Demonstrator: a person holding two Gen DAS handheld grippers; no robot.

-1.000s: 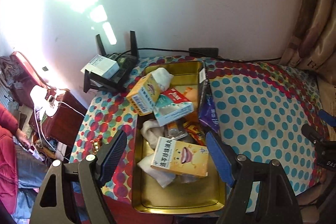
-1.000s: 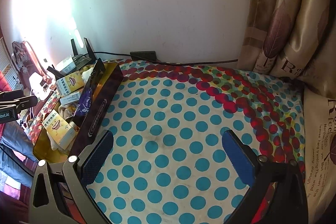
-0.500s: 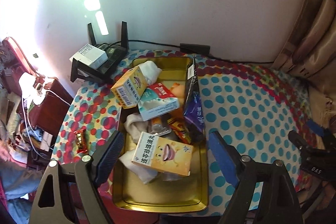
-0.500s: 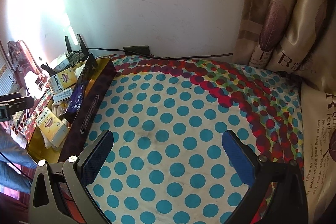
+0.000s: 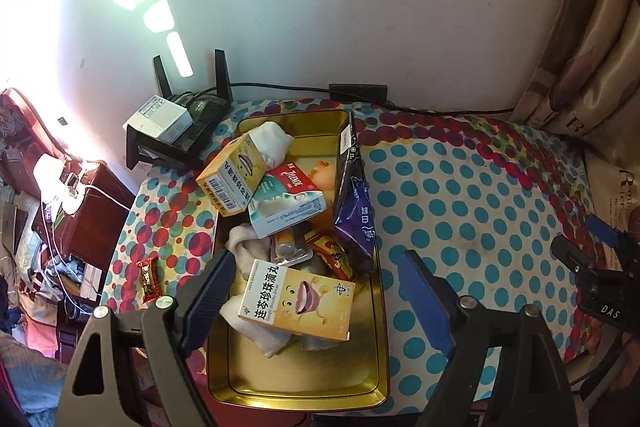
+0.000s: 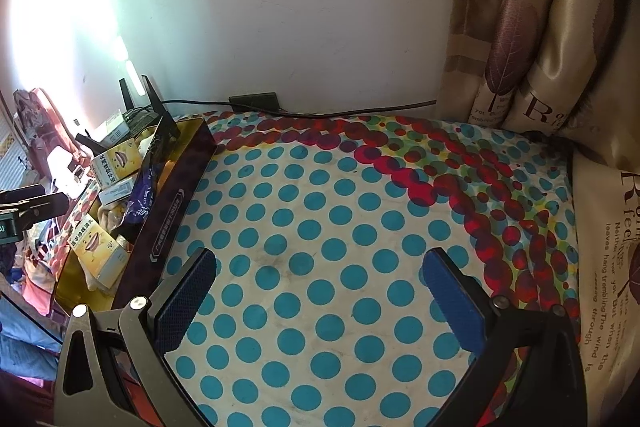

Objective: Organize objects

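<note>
The gold tin (image 5: 382,311) sits on the dotted counter (image 5: 460,195). Inside the tin lie a yellow box with a smiling face (image 5: 298,301), another yellow box (image 5: 234,177), a white and red box (image 5: 286,205), white socks (image 5: 272,141) and a purple bag (image 5: 354,211). The left hand-held gripper (image 5: 316,297) hangs over the tin, spread wide and holding nothing. The right hand-held gripper (image 6: 318,301) is to the right of the tin, also wide with nothing in it. A small red candy (image 5: 148,277) lies left of the tin.

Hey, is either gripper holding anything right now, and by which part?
Nothing is held. The left gripper hangs open above the tin; the right gripper is open over the tablecloth.
</note>
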